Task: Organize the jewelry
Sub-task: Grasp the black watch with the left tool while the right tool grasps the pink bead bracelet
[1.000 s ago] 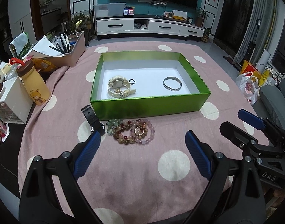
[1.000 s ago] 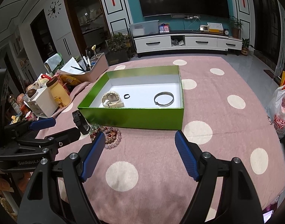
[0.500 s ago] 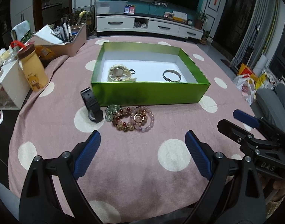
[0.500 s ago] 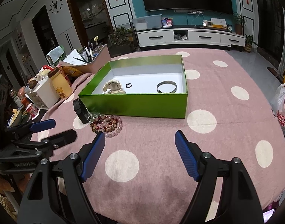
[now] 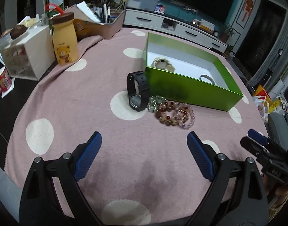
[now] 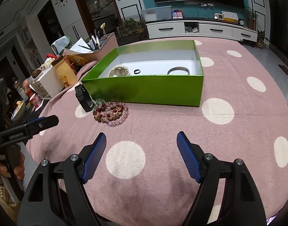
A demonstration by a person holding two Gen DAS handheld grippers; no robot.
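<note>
A green box [image 5: 189, 86] [image 6: 144, 90] stands on the pink dotted cloth. Inside lie a cream watch [image 6: 119, 71] [image 5: 161, 64], a small black ring [image 6: 137, 71] and a silver bangle [image 6: 178, 70] [image 5: 207, 78]. In front of the box a black watch [image 5: 137, 91] [image 6: 84, 97] leans beside a pile of bead bracelets [image 5: 174, 113] [image 6: 111, 113]. My left gripper [image 5: 144, 150] is open and empty, short of the watch and beads. My right gripper [image 6: 142, 146] is open and empty, nearer the table's front edge.
A yellow bear bottle [image 5: 64, 41] [image 6: 65, 73], a white drawer box [image 5: 27, 54] and a pen tray [image 5: 106, 24] crowd the table's left side. A red cup [image 5: 3, 79] stands off the cloth's left edge. Bags [image 5: 266, 101] lie on the floor to the right.
My left gripper has swung left and lower, so the black watch and beads are now closer ahead. The right gripper has dropped slightly. No jewelry has moved.
</note>
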